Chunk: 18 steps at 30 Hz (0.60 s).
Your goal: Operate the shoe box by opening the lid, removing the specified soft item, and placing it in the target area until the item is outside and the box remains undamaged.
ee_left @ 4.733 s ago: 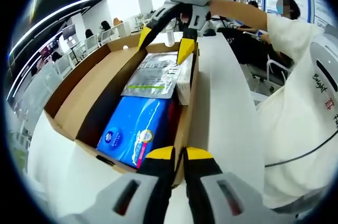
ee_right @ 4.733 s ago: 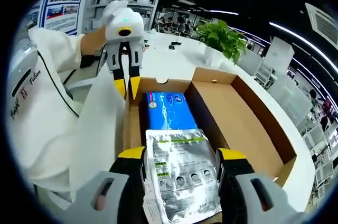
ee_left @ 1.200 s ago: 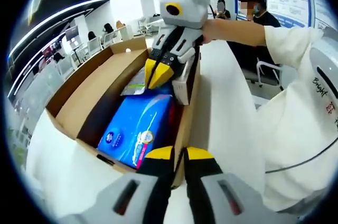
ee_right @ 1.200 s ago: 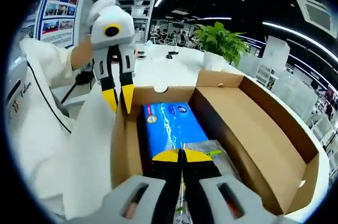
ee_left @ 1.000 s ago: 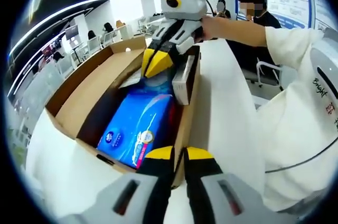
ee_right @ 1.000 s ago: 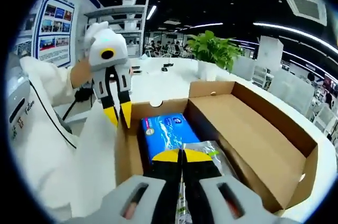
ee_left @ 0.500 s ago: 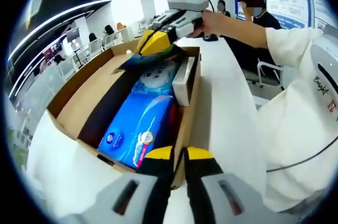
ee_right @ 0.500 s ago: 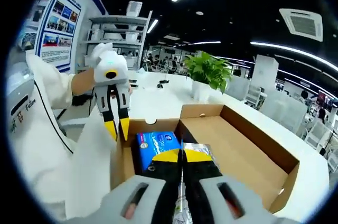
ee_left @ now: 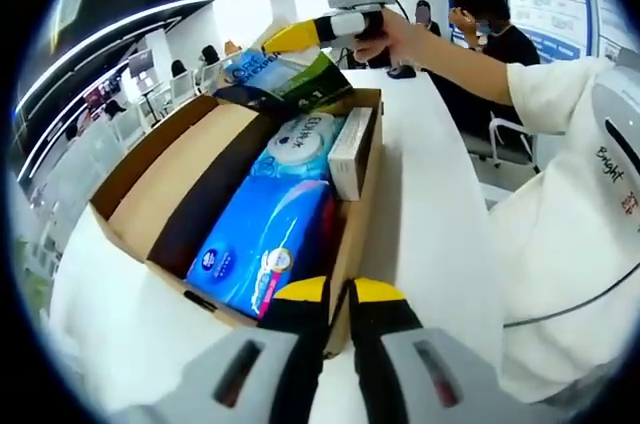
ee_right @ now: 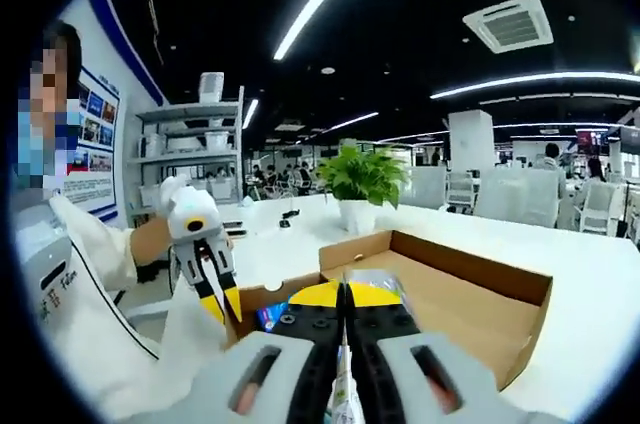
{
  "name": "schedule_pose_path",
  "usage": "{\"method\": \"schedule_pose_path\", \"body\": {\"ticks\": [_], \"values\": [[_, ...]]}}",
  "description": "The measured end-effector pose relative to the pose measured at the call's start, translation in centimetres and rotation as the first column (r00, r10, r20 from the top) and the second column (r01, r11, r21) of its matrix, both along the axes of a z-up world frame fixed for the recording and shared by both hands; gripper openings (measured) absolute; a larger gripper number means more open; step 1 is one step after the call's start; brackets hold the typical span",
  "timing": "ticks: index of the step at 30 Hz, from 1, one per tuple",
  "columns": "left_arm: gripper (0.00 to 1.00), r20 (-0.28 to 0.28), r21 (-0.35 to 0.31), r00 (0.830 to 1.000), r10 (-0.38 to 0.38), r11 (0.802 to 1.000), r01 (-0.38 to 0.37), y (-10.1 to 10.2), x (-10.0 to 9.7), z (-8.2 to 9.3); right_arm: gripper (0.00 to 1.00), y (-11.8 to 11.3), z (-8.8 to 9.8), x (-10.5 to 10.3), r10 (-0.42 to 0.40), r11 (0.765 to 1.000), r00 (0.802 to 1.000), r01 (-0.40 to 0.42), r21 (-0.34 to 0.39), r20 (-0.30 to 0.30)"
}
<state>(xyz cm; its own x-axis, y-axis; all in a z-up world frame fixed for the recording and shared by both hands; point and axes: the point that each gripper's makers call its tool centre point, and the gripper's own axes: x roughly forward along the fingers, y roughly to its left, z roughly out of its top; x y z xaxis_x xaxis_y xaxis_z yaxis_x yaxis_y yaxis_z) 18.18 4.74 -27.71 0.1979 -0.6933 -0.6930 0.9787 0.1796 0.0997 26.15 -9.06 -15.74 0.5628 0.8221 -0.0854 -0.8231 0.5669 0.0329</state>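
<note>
My right gripper point(ee_left: 275, 39) clamped on foil pouch point(ee_left: 285, 79), above shoe box point(ee_left: 150, 169) — lift clear of rim; left gripper point(ee_left: 338, 291) pinches box wall — hold steady.

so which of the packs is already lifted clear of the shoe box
The silver-and-green foil pack, pinched in the right tongs above the shoe box. The blue tissue pack and the round-labelled wipes pack lie inside.
</note>
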Motion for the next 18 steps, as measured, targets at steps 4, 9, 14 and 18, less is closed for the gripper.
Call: {"method": "schedule_pose_path", "body": {"ticks": [4, 9, 14, 18], "values": [[0.07, -0.003, -0.009, 1.000, -0.002, 1.000, 0.002, 0.0, 0.0, 0.0, 0.00, -0.8, 0.7, 0.3, -0.008, 0.997, 0.999, 0.011, 0.075, -0.045], [0.07, 0.000, -0.013, 1.000, -0.002, 1.000, 0.002, 0.0, 0.0, 0.0, 0.00, -2.3, 2.1, 0.9, -0.031, 0.991, 0.998, 0.038, 0.129, -0.054], [0.07, -0.011, -0.026, 1.000, -0.005, 1.000, 0.005, 0.0, 0.0, 0.1, 0.00, -2.9, 2.7, 0.9, -0.034, 0.987, 0.998, 0.043, 0.158, -0.057], [0.07, -0.012, -0.024, 1.000, -0.009, 1.000, 0.009, -0.1, -0.1, 0.1, 0.00, -3.5, 3.2, 1.1, -0.037, 0.980, 0.998, 0.048, 0.193, -0.060]]}}
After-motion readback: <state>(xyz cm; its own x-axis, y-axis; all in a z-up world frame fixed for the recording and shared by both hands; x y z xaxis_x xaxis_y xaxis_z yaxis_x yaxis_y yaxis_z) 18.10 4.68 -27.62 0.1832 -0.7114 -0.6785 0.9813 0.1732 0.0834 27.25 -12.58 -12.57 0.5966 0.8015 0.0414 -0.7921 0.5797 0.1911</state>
